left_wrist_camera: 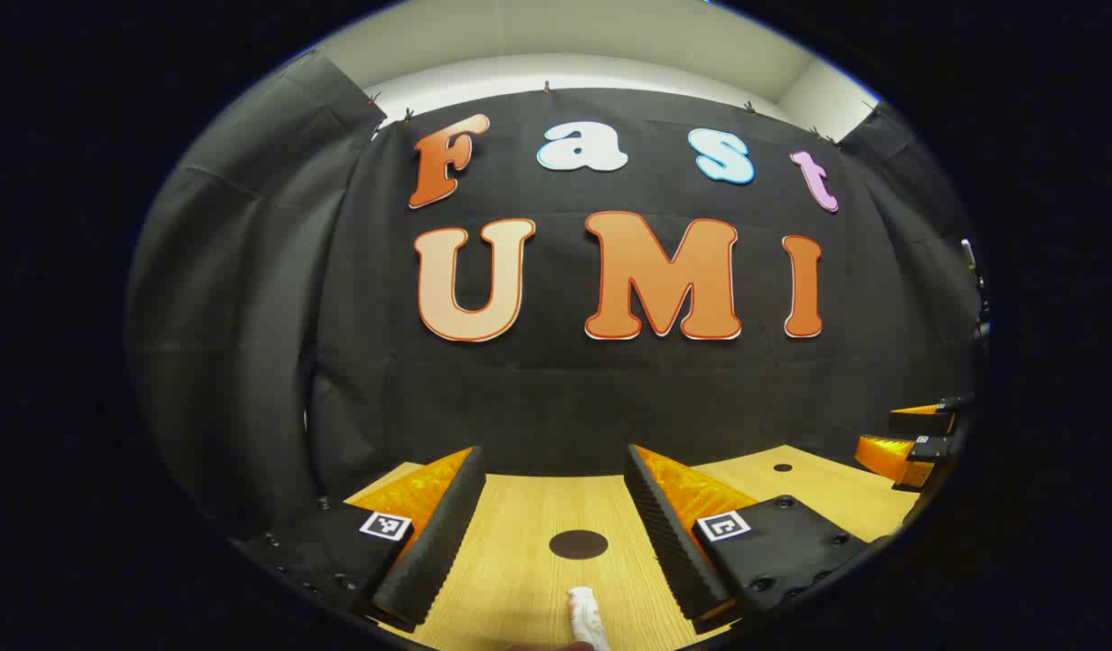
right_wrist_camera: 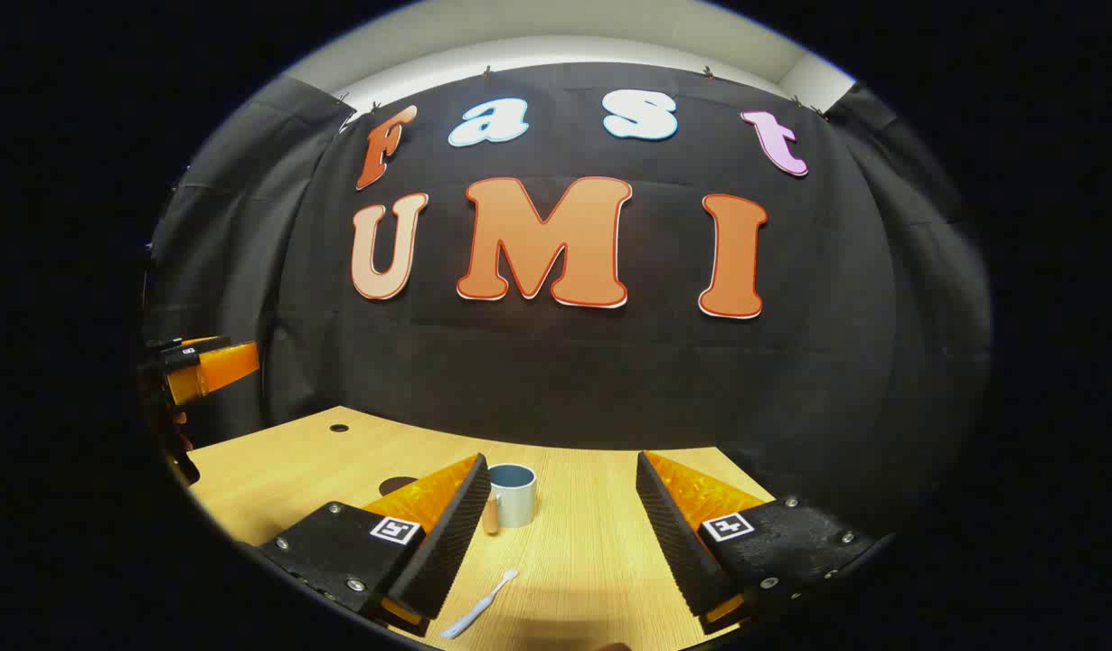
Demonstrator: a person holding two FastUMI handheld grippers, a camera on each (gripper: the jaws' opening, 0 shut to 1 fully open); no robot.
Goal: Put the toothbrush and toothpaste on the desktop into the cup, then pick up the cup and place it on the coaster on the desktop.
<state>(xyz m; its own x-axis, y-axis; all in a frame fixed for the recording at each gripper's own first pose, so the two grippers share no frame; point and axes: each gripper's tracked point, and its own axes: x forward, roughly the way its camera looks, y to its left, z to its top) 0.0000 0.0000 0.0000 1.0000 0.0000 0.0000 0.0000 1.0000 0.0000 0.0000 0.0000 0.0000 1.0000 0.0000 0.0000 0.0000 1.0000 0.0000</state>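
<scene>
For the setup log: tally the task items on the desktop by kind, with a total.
Toothpaste: 1
Toothbrush: 1
Cup: 1
Coaster: 1
Total: 4

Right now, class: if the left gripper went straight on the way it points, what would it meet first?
Probably the toothpaste, lying on the desk low between the open fingers of the left gripper. Past it lies the dark round coaster. Depth is unclear; held level, it may pass above both toward the wall.
</scene>
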